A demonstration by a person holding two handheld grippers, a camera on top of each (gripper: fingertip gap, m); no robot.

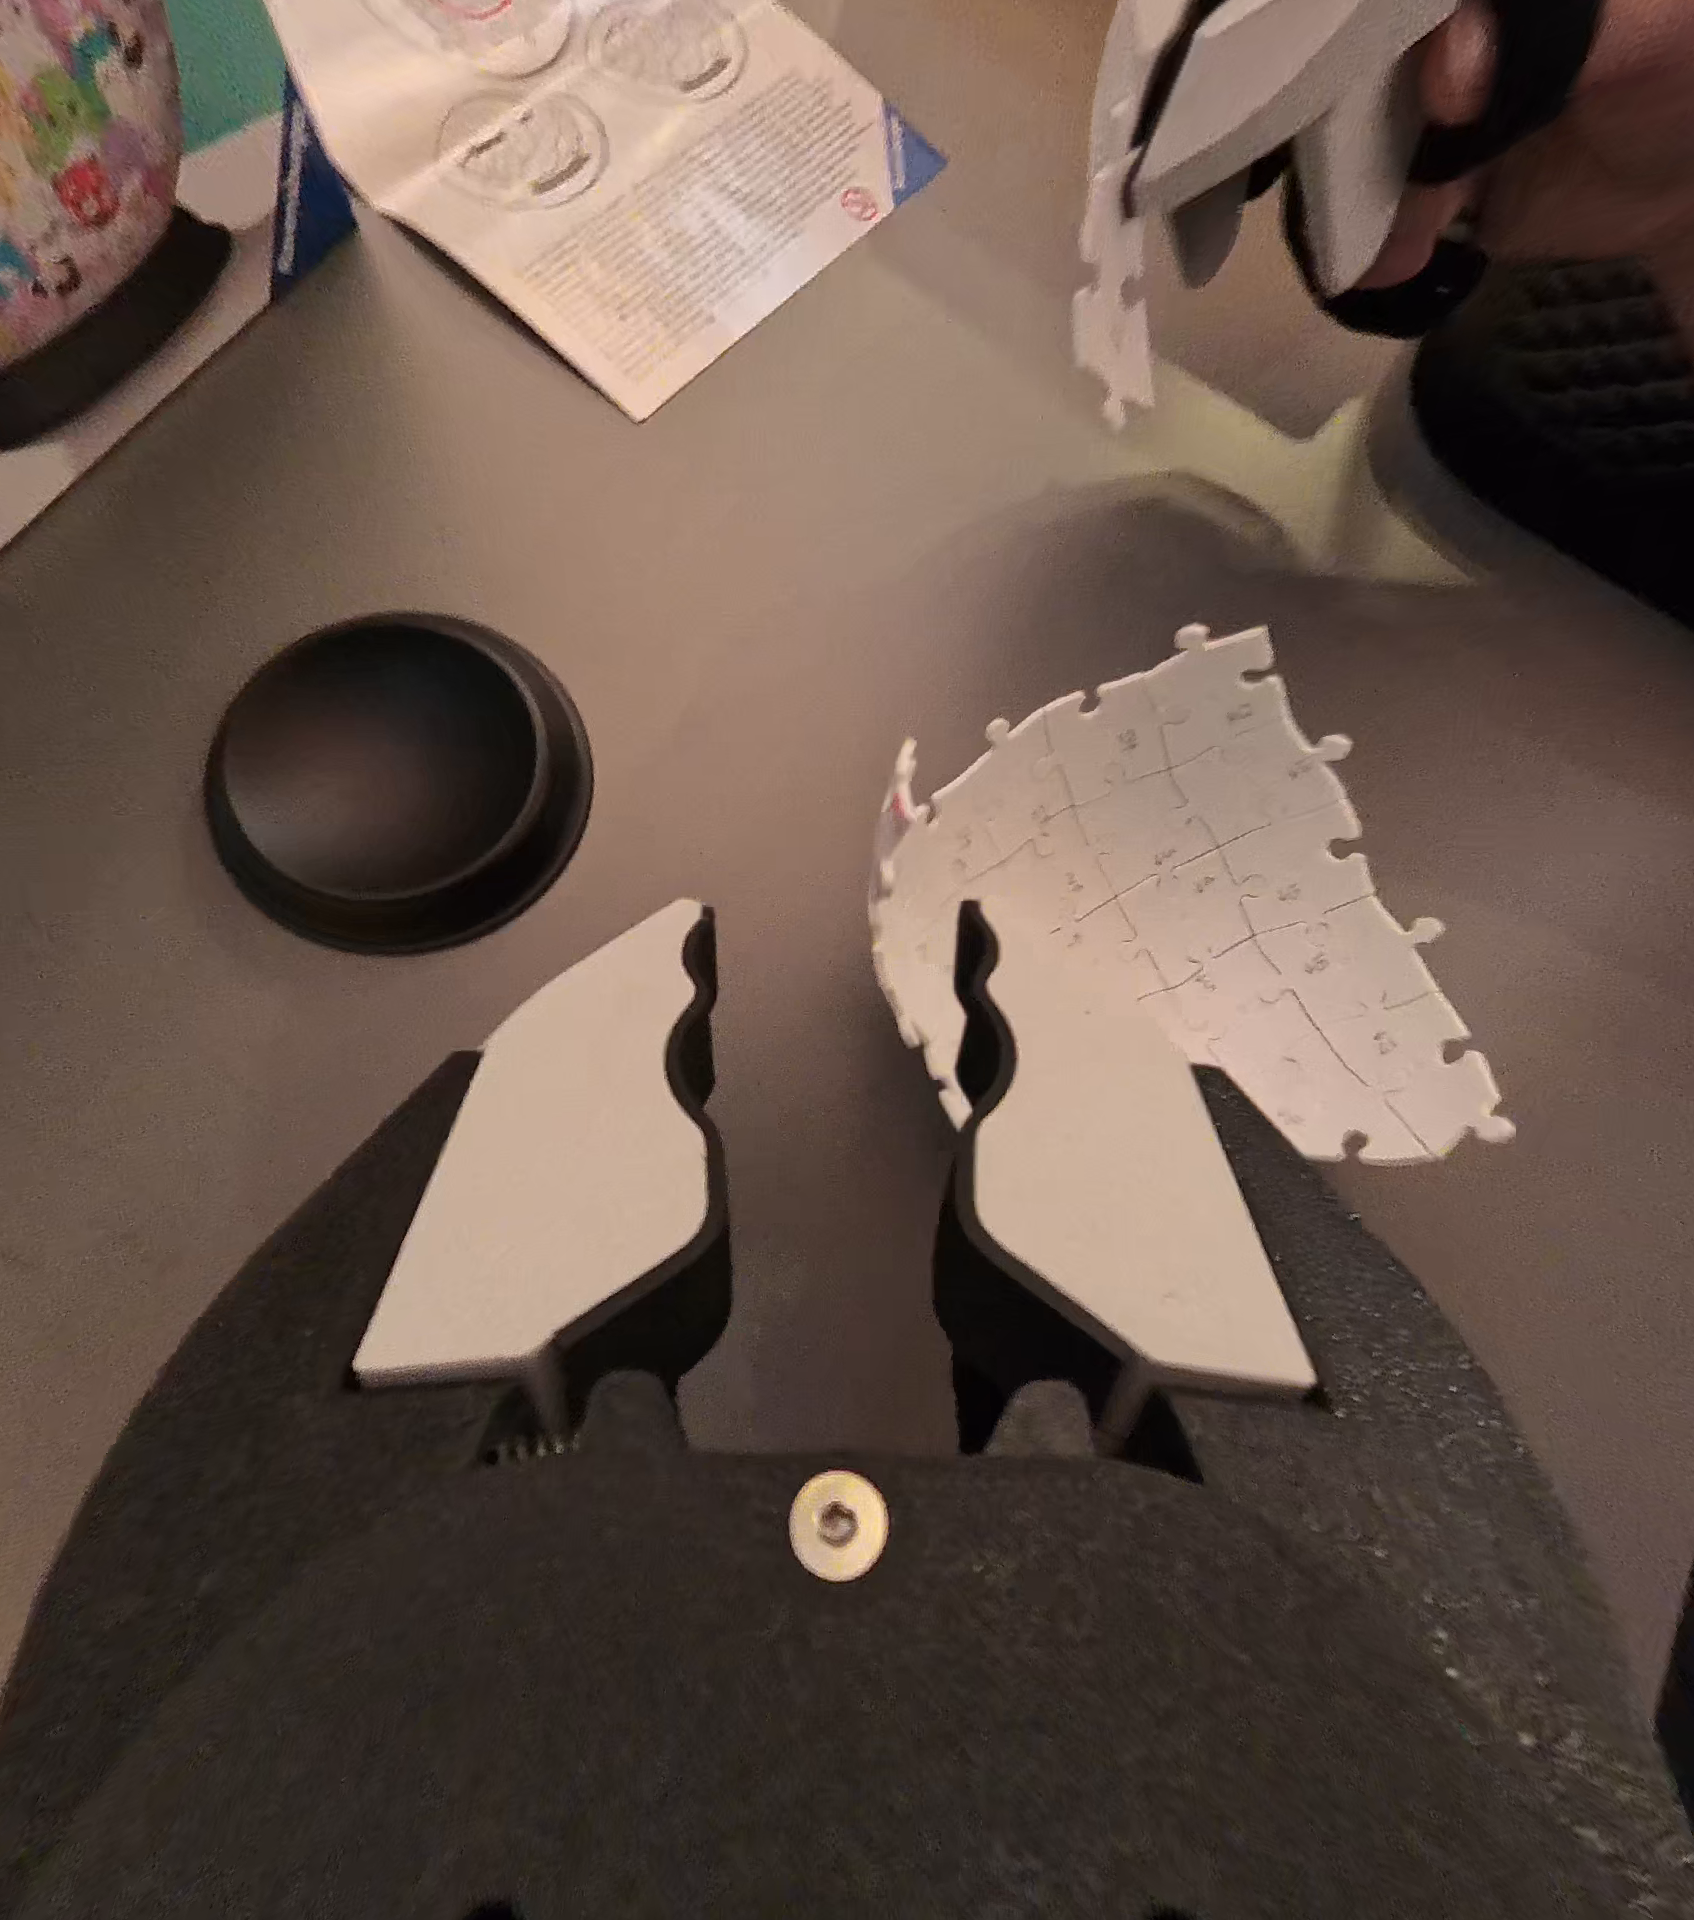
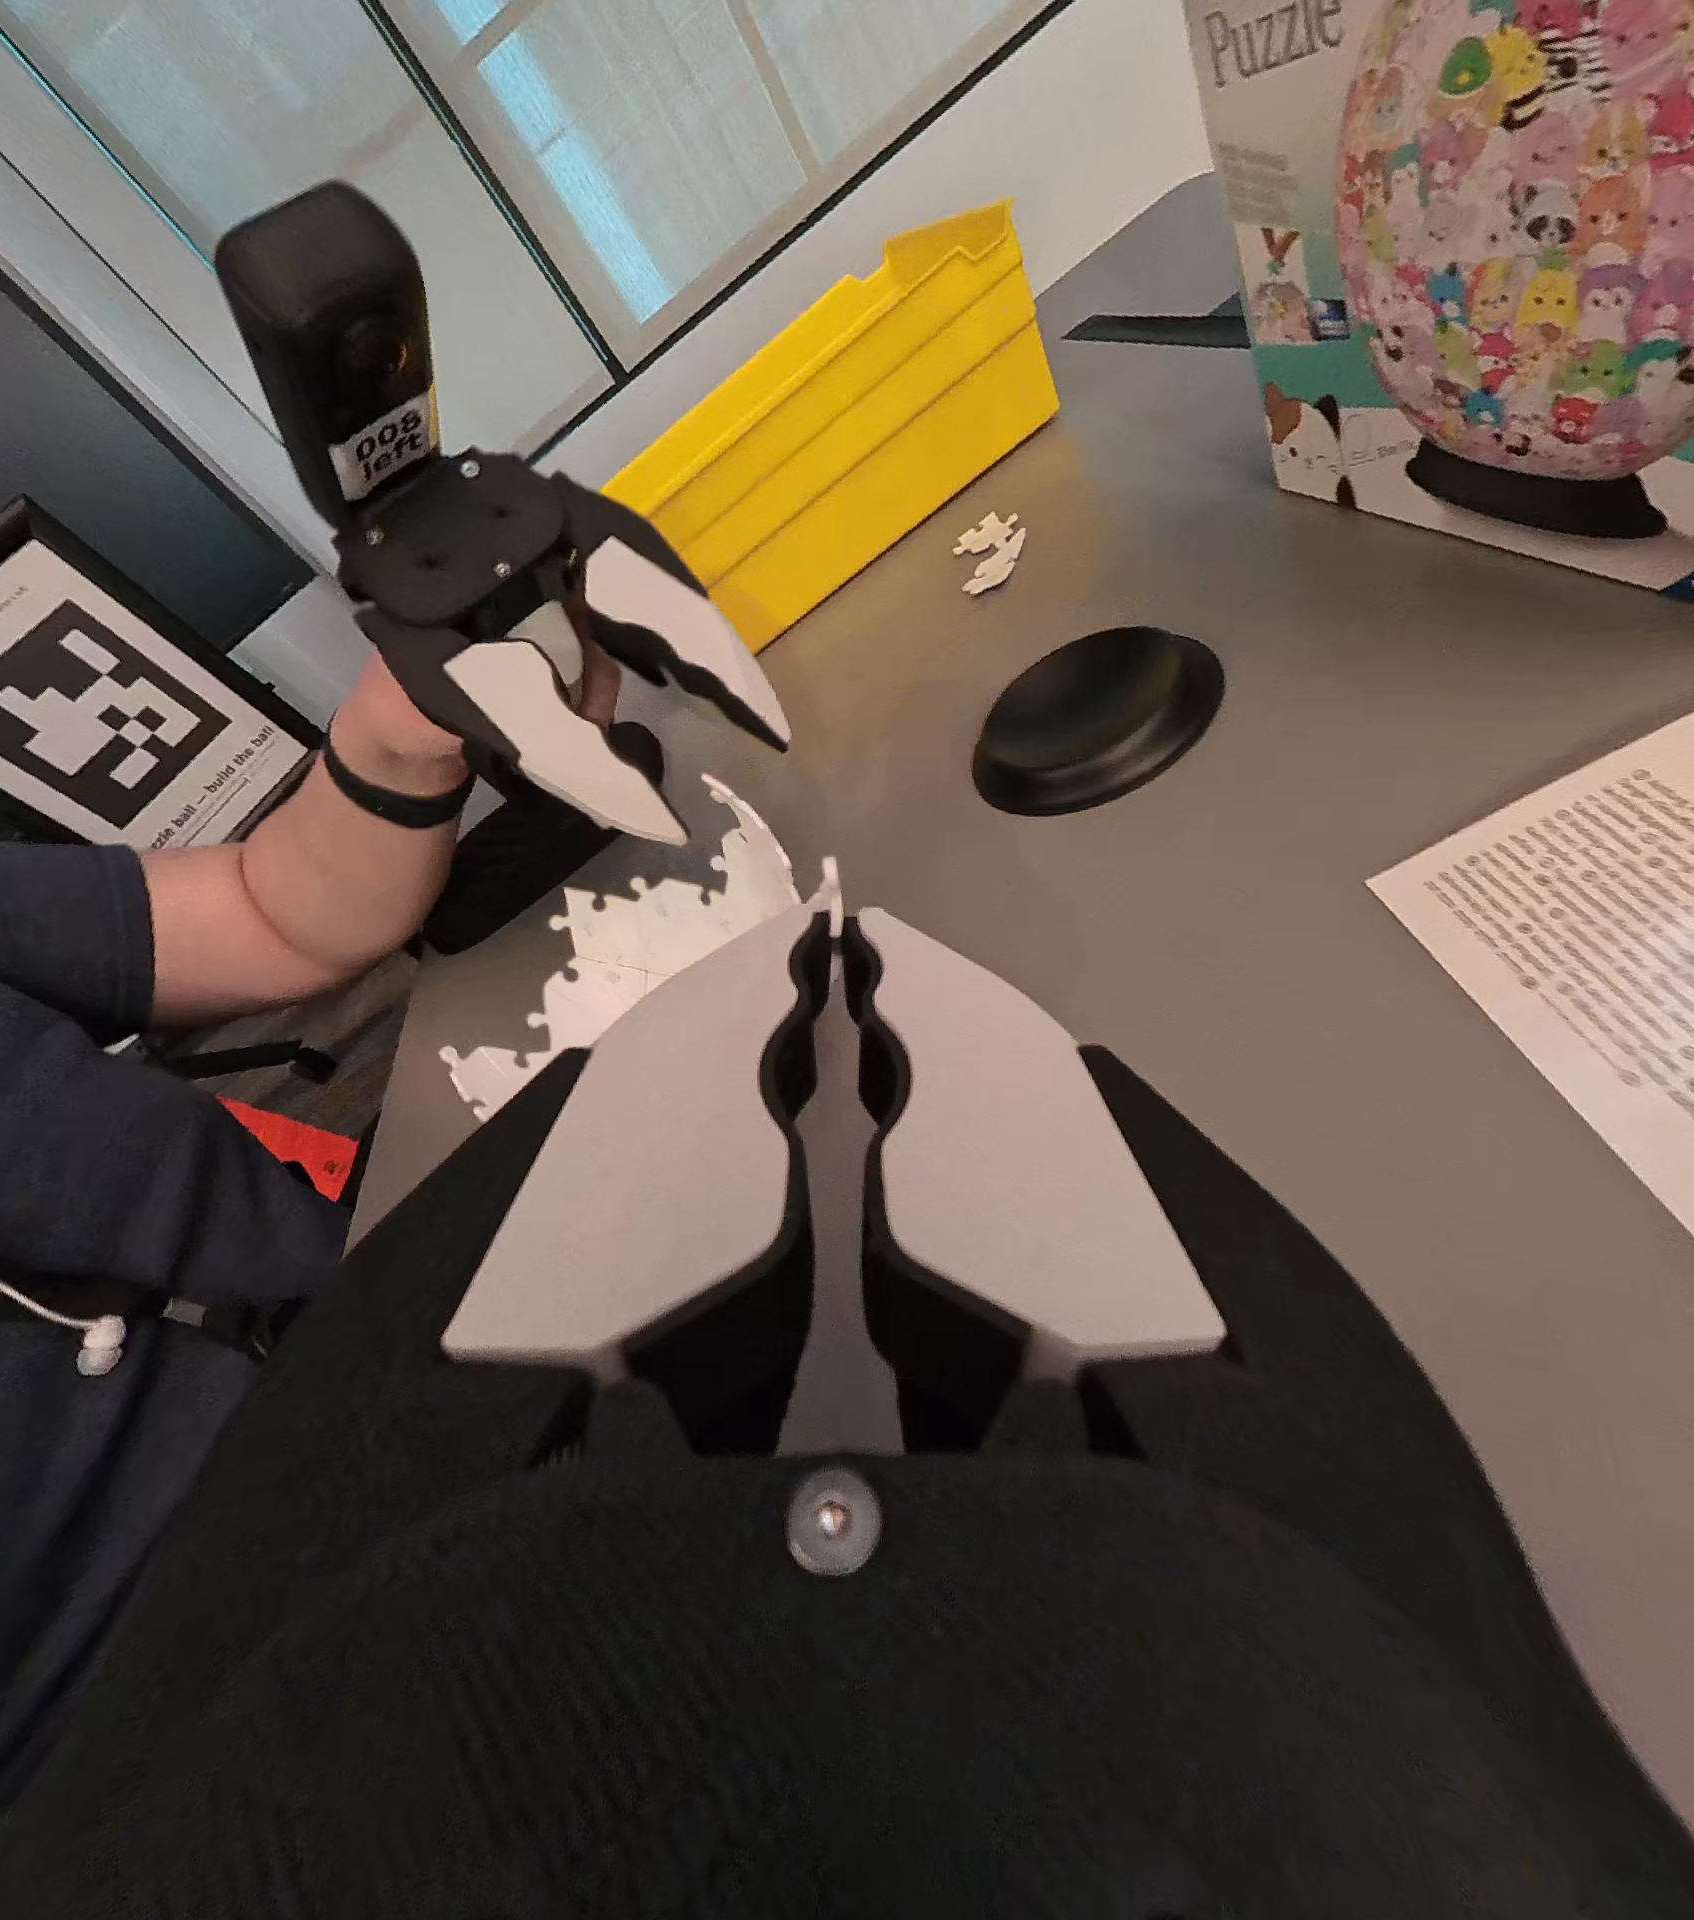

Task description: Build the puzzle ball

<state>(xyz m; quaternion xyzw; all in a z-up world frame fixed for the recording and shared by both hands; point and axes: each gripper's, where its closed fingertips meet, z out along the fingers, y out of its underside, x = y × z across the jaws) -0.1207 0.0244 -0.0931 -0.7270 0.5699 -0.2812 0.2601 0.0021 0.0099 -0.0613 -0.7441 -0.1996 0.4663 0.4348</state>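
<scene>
We see curved puzzle section [image 1: 1196, 894]: white backs up, interlocked pieces, knobbed edges, lying on grey table [image 1: 770, 582] near its front edge. Our left tool [image 1: 838, 925] hovers over its left edge, jaws spread, nothing between. Our right tool [image 2: 835, 935] pinches short white piece strip [image 1: 1113, 312] aloft, strip dangling. Black ring stand [image 1: 396, 779] sits left, apart from section. Bare table between stand, section, instruction sheet [image 1: 656, 197]. Puzzle box [image 2: 1508, 260] far side.
</scene>
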